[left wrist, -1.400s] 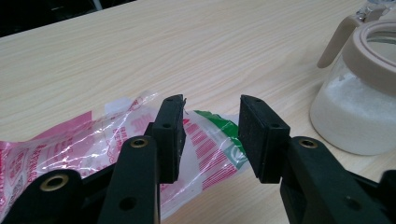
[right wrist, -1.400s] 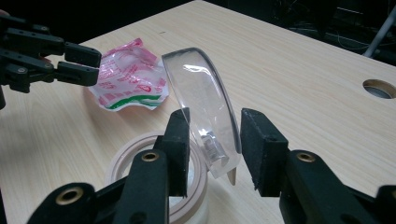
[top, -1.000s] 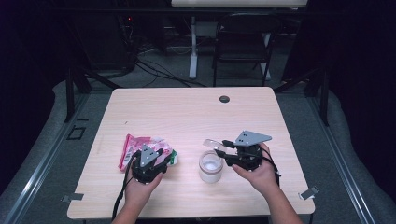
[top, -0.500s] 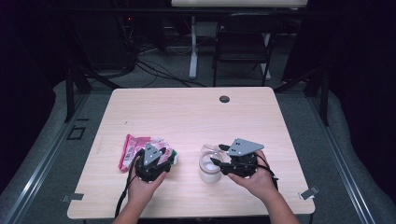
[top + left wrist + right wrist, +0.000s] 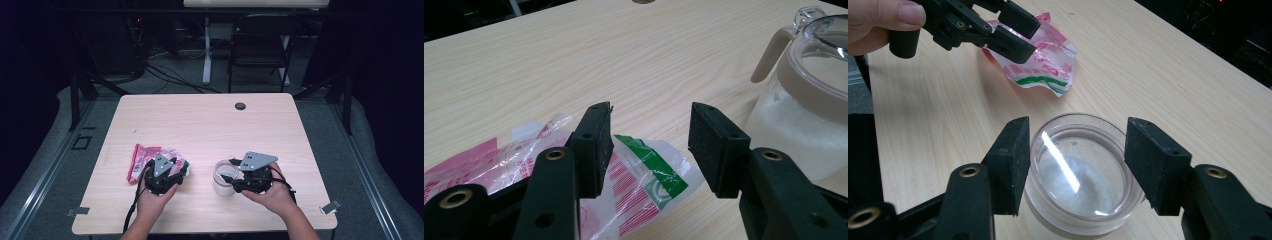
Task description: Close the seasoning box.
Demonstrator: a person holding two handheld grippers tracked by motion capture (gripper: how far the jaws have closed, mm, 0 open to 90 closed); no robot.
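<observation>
A clear jar [image 5: 222, 186] of white grains stands on the table near the front edge, and its beige-rimmed lid [image 5: 819, 85] has a handle. My right gripper [image 5: 227, 173] hangs just over it. Its jaws have just been opening and stand wide on either side of the jar's top [image 5: 1078, 190], the pads off it. Left of the jar lies a crumpled pink, white and green plastic bag [image 5: 142, 156]. My left gripper [image 5: 651, 135] hovers over the bag's green corner [image 5: 644, 175]. Its jaws have also just been opening and do not pinch the bag. The right gripper view shows the left gripper [image 5: 1010, 30] above the bag [image 5: 1048, 65].
The light wooden table [image 5: 200, 125] has a dark round grommet [image 5: 240, 106] near its far edge. A black chair [image 5: 260, 45] and floor cables lie beyond the table. A person's hands come in from the front edge.
My right gripper has moved left from beside the jar to over it, and its jaws now stand wider. The left gripper has kept its place over the bag.
</observation>
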